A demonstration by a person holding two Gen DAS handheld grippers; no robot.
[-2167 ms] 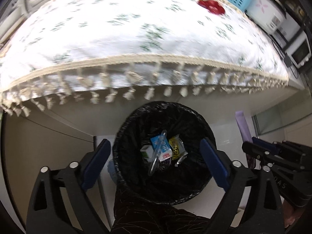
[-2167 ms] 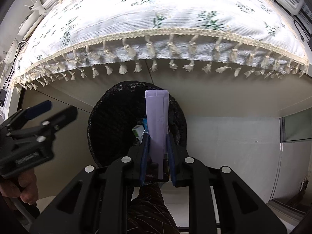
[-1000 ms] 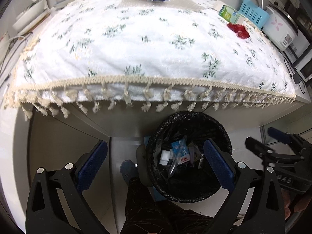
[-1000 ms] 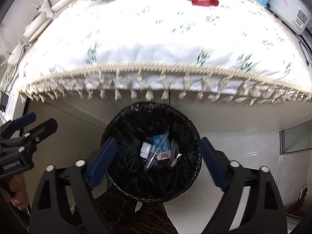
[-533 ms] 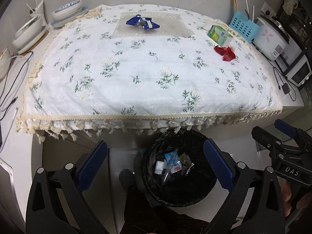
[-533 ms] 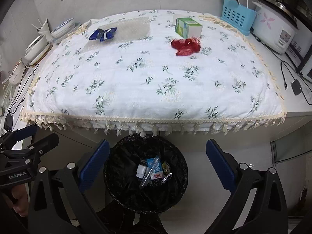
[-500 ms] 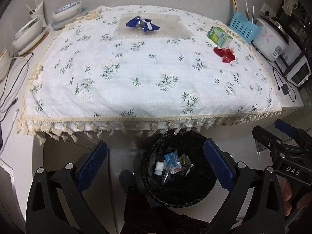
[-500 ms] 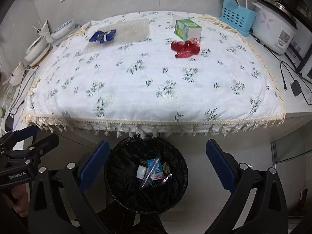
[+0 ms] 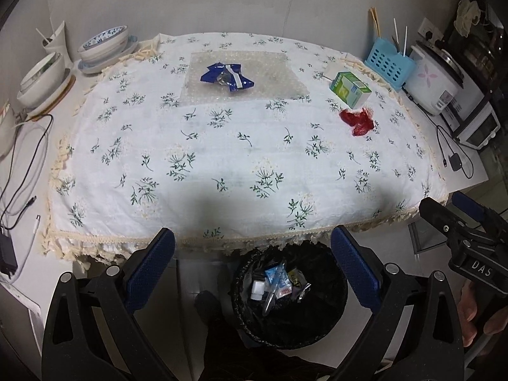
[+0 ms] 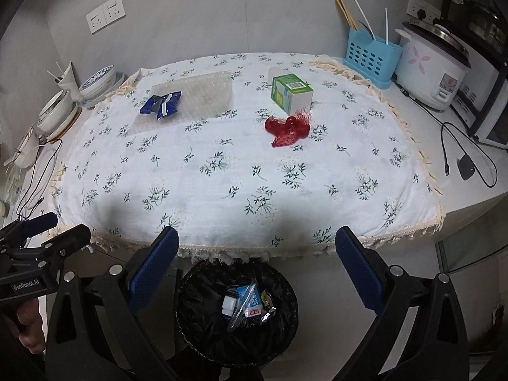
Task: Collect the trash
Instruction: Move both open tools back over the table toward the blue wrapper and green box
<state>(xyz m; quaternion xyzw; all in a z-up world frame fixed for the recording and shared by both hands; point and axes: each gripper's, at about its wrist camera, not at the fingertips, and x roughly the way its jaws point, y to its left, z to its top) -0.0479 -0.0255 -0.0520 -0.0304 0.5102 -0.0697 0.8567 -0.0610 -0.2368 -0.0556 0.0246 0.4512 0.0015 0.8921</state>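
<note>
Both of my hand-held grippers — left (image 9: 252, 265), right (image 10: 256, 268) — gape empty, lifted above the bin (image 10: 236, 314); the purple strip seems dropped inside. Blue wrapper (image 10: 162, 104), red netting (image 10: 287, 128) and carton (image 10: 290, 92) remain on the bench (image 10: 222, 171).

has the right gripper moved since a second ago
Yes. The right gripper has risen away from the bin, which looks smaller beneath the tablecloth; its jaws stand open.

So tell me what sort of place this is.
Probably a home kitchen or dining corner: a rice cooker and blue utensil holder stand beside a cloth-covered table, with stacked bowls at its far-left corner.
</note>
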